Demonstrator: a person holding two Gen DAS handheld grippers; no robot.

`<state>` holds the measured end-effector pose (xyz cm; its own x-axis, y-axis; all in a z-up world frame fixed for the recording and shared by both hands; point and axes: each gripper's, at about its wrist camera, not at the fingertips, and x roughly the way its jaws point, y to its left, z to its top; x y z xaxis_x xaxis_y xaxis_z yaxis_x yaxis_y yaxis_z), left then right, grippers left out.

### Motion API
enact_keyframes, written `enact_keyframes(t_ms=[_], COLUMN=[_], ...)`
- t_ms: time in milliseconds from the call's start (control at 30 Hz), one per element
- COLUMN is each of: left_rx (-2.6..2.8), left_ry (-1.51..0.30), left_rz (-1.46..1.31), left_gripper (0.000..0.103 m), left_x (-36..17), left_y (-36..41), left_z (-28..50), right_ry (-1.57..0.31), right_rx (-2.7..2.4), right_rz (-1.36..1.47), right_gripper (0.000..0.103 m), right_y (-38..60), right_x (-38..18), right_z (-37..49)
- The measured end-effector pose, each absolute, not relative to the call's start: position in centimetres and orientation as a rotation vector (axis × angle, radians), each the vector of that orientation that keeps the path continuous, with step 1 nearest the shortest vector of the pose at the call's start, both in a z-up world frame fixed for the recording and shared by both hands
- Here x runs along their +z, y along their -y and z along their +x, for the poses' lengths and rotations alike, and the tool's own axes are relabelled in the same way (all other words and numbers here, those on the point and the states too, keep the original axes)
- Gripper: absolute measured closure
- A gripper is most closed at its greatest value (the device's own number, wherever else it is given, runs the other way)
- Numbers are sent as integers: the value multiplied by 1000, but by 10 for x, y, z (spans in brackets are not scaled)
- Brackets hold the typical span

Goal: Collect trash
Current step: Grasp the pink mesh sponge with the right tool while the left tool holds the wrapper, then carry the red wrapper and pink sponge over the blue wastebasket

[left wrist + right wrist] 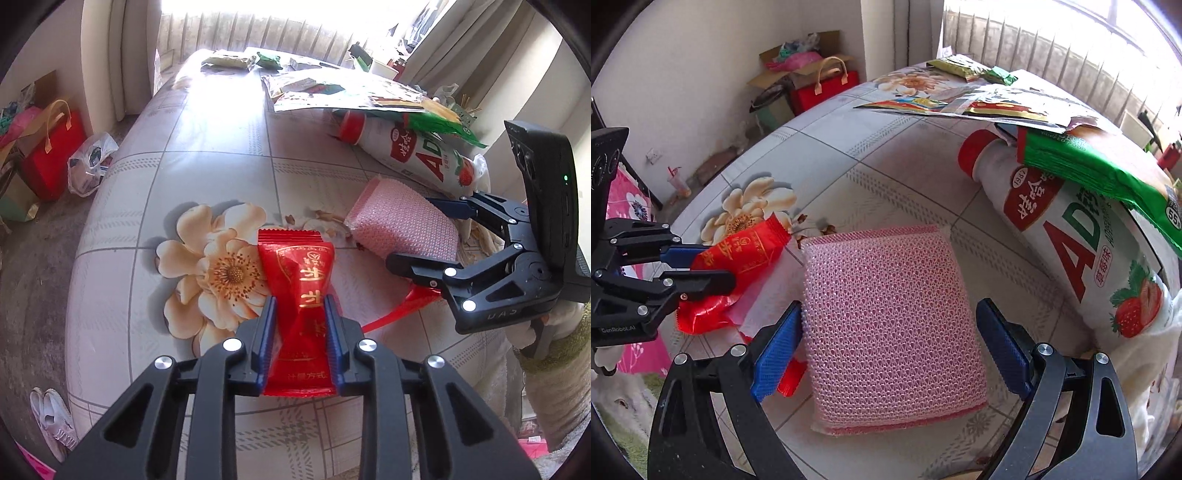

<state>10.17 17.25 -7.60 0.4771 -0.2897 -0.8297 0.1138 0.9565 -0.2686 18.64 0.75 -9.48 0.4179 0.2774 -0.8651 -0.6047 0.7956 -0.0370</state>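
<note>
A red snack wrapper (295, 269) sticks up between the blue pads of my left gripper (301, 306), which is shut on it just above the flower-patterned tablecloth (207, 155). The right wrist view shows the same wrapper (746, 247) in the left gripper (713, 266) at the left. A pink mesh scouring sponge (886, 280) lies flat on the table. My right gripper (890, 314) straddles it, its jaws wide and a pad close beside each edge. In the left wrist view the sponge (388, 218) sits inside the right gripper (410, 230). More red wrapper (701, 314) lies left of the sponge.
A white drink bottle (1071, 240) with a red cap lies right of the sponge, under a green snack bag (1089, 166). Flat wrappers (332, 92) are spread further back. Past the table's left edge stand a red bag (51, 155), a plastic bag (88, 166) and shoes (51, 417).
</note>
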Motion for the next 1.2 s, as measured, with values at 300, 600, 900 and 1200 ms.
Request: enact_keyframes(t_ms=[300, 600, 900, 1200], left_rx=[-245, -242, -255, -303], left_ry=[-1036, -1032, -1018, -983], left_rz=[-172, -161, -141, -122], left_gripper=[80, 83, 84, 84], left_x=[-75, -71, -60, -40], left_y=[-171, -169, -161, -142], left_z=[103, 103, 99, 96], right_ry=[-1028, -1006, -959, -899], right_rx=[499, 460, 443, 438], right_rz=[-231, -107, -7, 78], right_gripper=[21, 22, 23, 23], right_y=[18, 44, 73, 99], right_x=[-93, -81, -64, -44], right_z=[184, 166, 143, 119])
